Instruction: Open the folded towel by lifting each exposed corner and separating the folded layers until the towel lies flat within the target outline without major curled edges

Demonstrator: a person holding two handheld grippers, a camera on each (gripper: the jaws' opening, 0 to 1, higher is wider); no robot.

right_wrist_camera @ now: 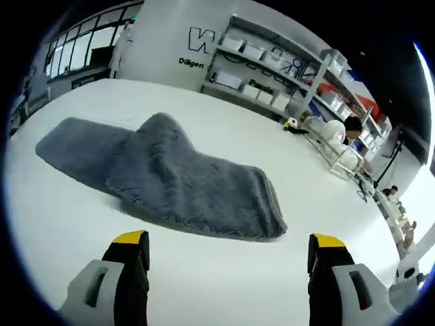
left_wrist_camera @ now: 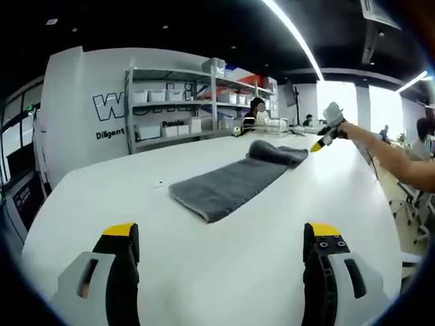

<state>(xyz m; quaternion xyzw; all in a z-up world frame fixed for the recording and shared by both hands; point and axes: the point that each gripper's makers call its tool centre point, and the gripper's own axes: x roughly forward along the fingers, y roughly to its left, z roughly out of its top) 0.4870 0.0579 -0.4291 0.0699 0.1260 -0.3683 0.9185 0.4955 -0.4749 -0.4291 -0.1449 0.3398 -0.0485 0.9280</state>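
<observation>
Grey towel [left_wrist_camera: 231,182], white table [left_wrist_camera: 204,272]

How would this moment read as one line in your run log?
towel: grey, on table, far end bunched | left gripper: open, empty, short of towel | right gripper: open, empty, over bunched end

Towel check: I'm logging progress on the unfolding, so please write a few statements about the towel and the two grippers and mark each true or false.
1. The grey towel lies on the white table. True.
2. The left gripper is clamped on the towel. False: its jaws stand apart over bare table, short of the towel.
3. The towel lies fully flat. False: one end is bunched into a hump.
4. The right gripper is open, holding nothing. True.
</observation>
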